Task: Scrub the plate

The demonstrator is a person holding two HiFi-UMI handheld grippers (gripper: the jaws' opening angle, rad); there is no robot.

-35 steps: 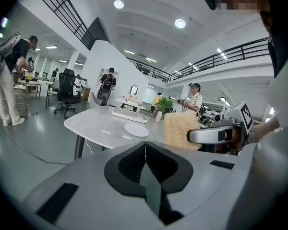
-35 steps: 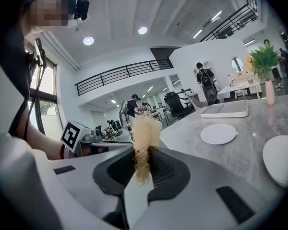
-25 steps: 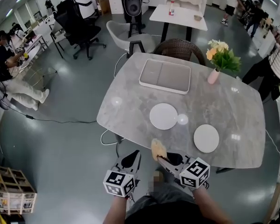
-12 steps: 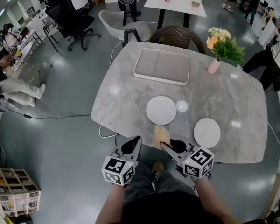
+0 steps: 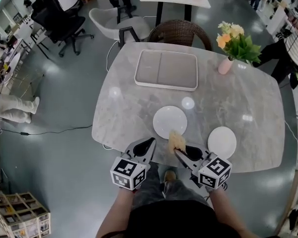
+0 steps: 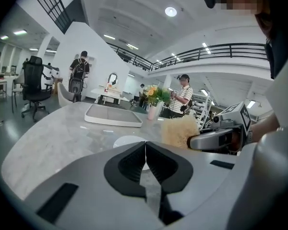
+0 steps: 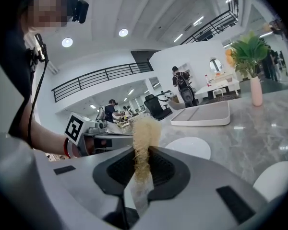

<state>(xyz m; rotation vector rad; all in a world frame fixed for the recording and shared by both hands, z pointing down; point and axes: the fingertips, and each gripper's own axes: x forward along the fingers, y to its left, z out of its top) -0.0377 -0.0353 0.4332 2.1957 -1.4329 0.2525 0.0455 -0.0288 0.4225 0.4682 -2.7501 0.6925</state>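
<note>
Since a second ago I've brought both arms forward to the worktop [image 5: 124,108] edge, near the plate [image 5: 170,121]. My right gripper [image 5: 179,152] pinches the tan sponge [image 5: 176,140] upright; my left gripper [image 5: 148,144] is closed on nothing.

The grey marble surface [image 5: 248,98] carries a divided white tray [image 5: 166,69] far, a pink flower vase [image 5: 225,65] far right, and two white plates [image 5: 170,121] [image 5: 222,142] near.

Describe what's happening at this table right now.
A person stands at a marble table with a gripper in each hand. The right tongs are shut on a tan fibrous scrubber, held by the near rim of a white plate; contact can't be told. The left tongs are shut and empty beside it. A second plate lies to the right.
</note>
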